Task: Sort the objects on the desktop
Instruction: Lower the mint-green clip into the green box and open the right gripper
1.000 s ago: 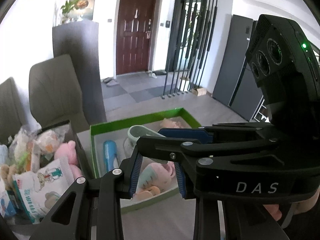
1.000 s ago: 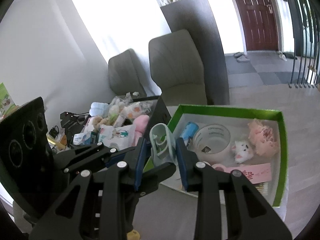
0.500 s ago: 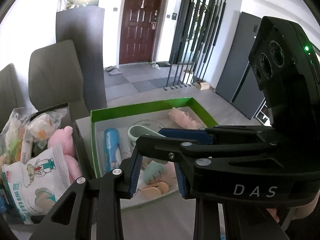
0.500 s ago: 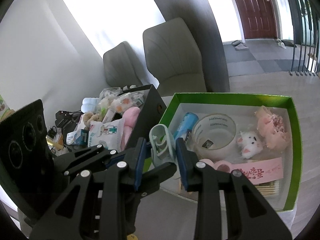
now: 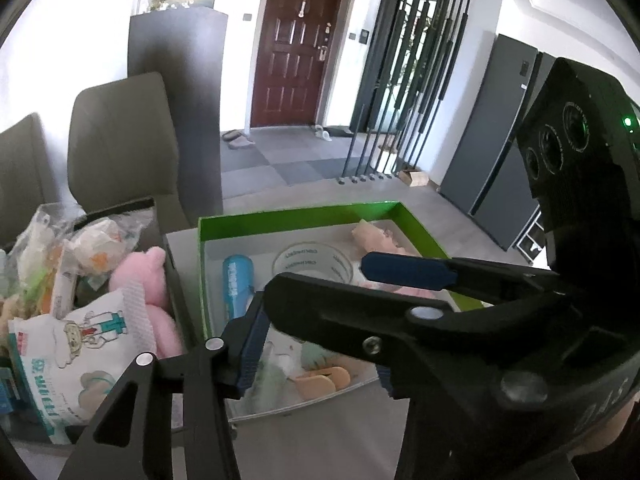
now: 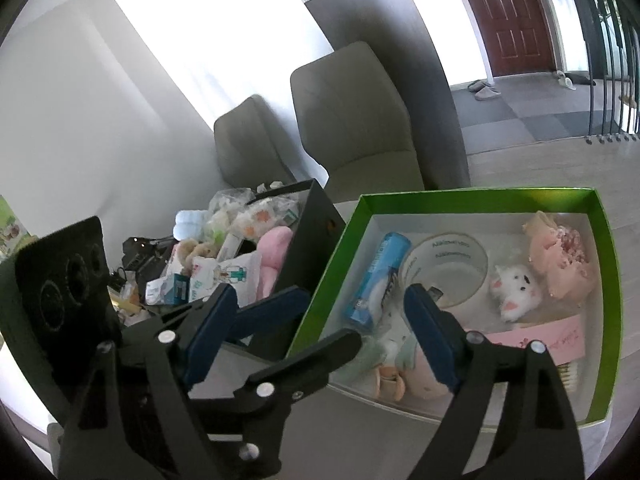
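Note:
My left gripper (image 5: 316,364) and right gripper (image 6: 318,336) hover crossed over the near left corner of the green box (image 6: 480,196). Both sets of jaws are opening and neither presses on anything. A pale green plastic holder (image 6: 384,354), blurred, lies in the box just below them, beside orange clips (image 5: 320,380). The box also holds a blue tube (image 6: 378,280), a clear tape roll (image 6: 444,268), a white plush toy (image 6: 516,288), a pink fluffy item (image 6: 560,260) and a pink card (image 6: 536,340).
A black box (image 6: 316,220) stands left of the green one, piled with snack packets (image 5: 76,352) and a pink plush (image 5: 140,276). Two grey chairs (image 6: 356,120) stand behind the table. Cables and small items lie at the far left.
Both grippers were shut together on the pale green holder. Their jaws have now spread, and the holder has dropped out into the green box.

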`<act>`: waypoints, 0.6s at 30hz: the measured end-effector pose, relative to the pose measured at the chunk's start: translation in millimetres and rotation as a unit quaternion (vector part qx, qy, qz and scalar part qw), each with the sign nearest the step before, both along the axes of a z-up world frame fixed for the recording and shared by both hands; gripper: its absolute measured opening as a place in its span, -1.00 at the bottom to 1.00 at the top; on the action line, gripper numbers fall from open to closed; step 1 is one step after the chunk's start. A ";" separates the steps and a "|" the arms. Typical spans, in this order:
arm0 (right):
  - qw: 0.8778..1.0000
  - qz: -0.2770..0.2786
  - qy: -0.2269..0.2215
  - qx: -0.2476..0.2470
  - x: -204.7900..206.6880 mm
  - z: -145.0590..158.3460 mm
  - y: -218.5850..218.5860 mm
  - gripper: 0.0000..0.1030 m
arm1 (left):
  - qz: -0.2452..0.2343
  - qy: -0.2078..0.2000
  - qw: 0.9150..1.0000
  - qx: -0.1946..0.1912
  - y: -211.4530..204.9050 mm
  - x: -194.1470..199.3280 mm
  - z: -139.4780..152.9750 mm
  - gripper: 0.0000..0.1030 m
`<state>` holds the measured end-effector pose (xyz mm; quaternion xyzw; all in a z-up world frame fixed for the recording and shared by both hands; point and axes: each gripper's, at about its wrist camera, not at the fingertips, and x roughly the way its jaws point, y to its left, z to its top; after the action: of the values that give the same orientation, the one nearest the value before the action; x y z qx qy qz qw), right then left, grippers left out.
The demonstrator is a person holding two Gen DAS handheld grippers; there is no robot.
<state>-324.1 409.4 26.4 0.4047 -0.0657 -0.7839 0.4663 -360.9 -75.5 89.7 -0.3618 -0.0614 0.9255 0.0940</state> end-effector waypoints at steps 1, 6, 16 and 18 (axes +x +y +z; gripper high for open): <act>1.000 -0.002 0.001 0.002 0.0 0.2 0.5 0.72 | 0.001 0.001 1.000 -0.001 -0.1 0.5 0.6 -0.03; 1.000 -0.003 0.002 -0.005 1.6 4.4 3.0 0.74 | 0.005 0.008 1.000 -0.001 -1.5 4.6 5.0 0.06; 1.000 0.002 0.012 -0.025 14.9 20.7 8.8 0.83 | 0.027 0.032 0.999 0.009 -10.4 19.9 21.7 0.13; 0.999 0.002 0.022 -0.024 20.4 26.5 9.7 0.87 | 0.030 0.035 0.999 0.011 -11.3 23.5 24.5 0.26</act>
<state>-303.7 419.1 52.9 0.3762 -0.0734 -0.7898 0.4789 -337.4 -86.8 114.2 -0.3257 -0.0792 0.9394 0.0720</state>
